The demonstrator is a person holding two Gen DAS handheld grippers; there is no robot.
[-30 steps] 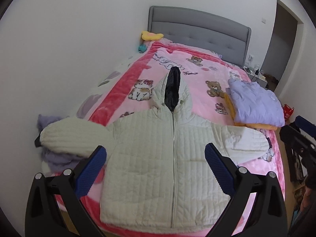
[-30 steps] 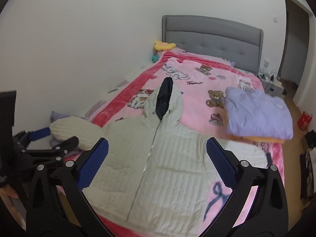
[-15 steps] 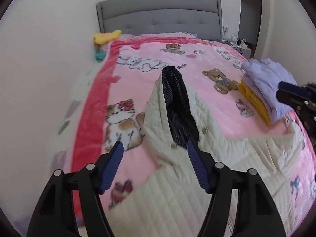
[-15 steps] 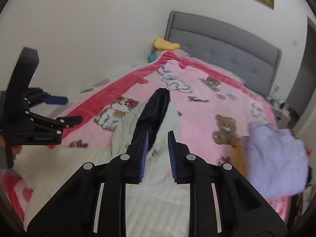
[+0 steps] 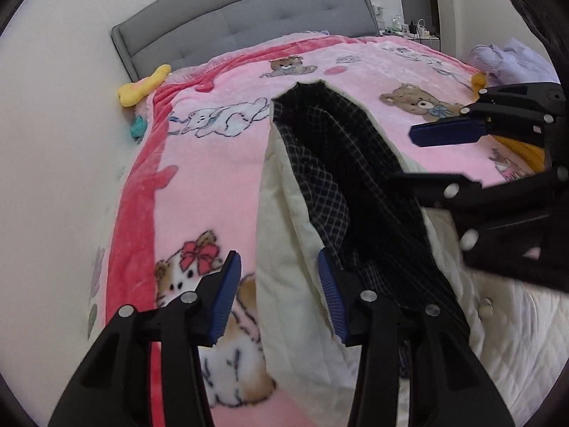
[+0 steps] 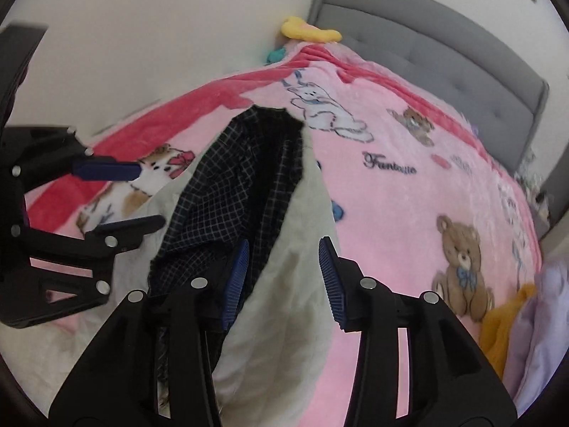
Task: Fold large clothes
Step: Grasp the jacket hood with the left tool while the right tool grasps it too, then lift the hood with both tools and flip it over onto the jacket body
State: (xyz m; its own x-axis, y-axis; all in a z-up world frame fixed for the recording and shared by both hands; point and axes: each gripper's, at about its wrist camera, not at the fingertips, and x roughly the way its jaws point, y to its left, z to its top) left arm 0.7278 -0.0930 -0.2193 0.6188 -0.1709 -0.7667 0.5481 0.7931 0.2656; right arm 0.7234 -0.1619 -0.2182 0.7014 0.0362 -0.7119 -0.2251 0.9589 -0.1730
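On the pink bed [image 5: 213, 178], the cream jacket's hood [image 5: 284, 235] pointed to 12 o'clock. The left gripper [image 5: 281, 293], closing, and right gripper [image 6: 282, 281], opening, straddled its edges, grasping nothing.

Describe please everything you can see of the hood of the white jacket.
The hood is cream, quilted outside, with a dark checked lining showing through its open front. It lies flat on the pink blanket, pointing toward the grey headboard. The left tool straddles its left edge and the right tool its right edge; both have fabric between their blue pads but do not yet pinch it.
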